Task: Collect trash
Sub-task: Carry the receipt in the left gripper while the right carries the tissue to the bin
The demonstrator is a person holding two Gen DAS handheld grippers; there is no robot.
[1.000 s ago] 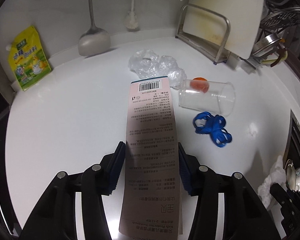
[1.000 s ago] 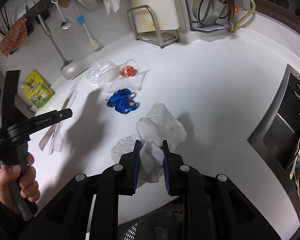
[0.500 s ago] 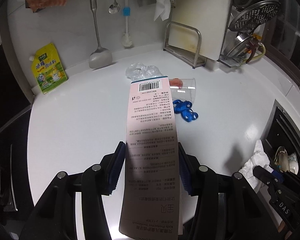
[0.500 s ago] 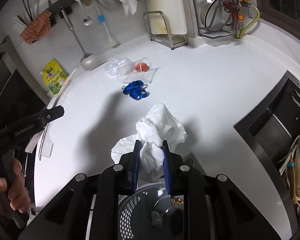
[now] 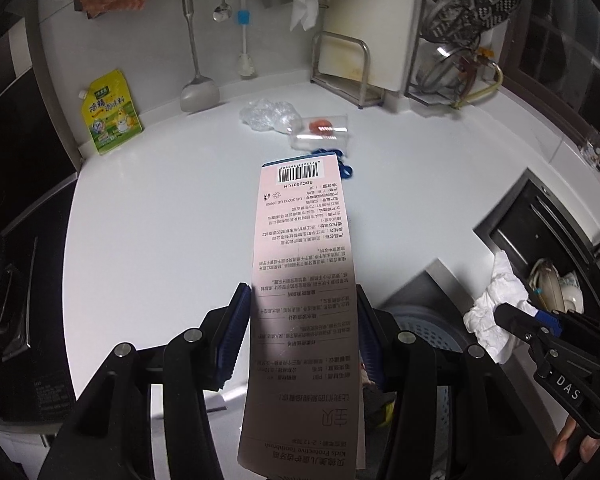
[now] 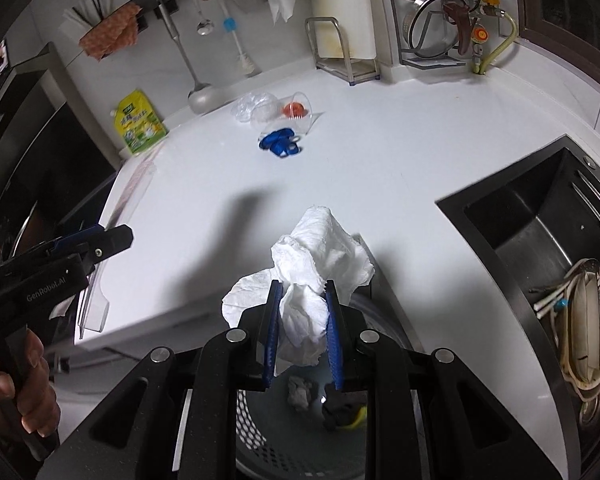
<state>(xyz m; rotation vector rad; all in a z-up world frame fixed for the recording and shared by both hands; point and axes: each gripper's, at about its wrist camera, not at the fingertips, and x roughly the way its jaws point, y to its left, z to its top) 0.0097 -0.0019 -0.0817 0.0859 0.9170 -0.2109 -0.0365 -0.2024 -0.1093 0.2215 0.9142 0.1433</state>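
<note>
My left gripper (image 5: pixel 300 312) is shut on a long pink toothbrush package (image 5: pixel 304 280), held above the counter's front edge; the gripper also shows in the right wrist view (image 6: pixel 112 240). My right gripper (image 6: pixel 302 300) is shut on a crumpled white paper towel (image 6: pixel 320 248), held over a perforated grey trash bin (image 6: pixel 256 412) below the counter edge. The towel also shows in the left wrist view (image 5: pixel 496 304). On the white counter (image 6: pixel 400 152) lie a clear plastic cup with an orange lid (image 6: pixel 296 110), a blue ribbon (image 6: pixel 279 144) and crumpled clear plastic (image 6: pixel 252 104).
A yellow-green pouch (image 6: pixel 138 122) leans on the back wall at left. A ladle (image 6: pixel 198 96), brush and cloths hang on the wall. A cutting-board rack (image 6: pixel 344 56) and dish rack stand at the back. A dark sink (image 6: pixel 540 232) with dishes lies right.
Both grippers have pulled back from the counter toward its front edge with their loads. The trash bin has come into view under the right gripper.
</note>
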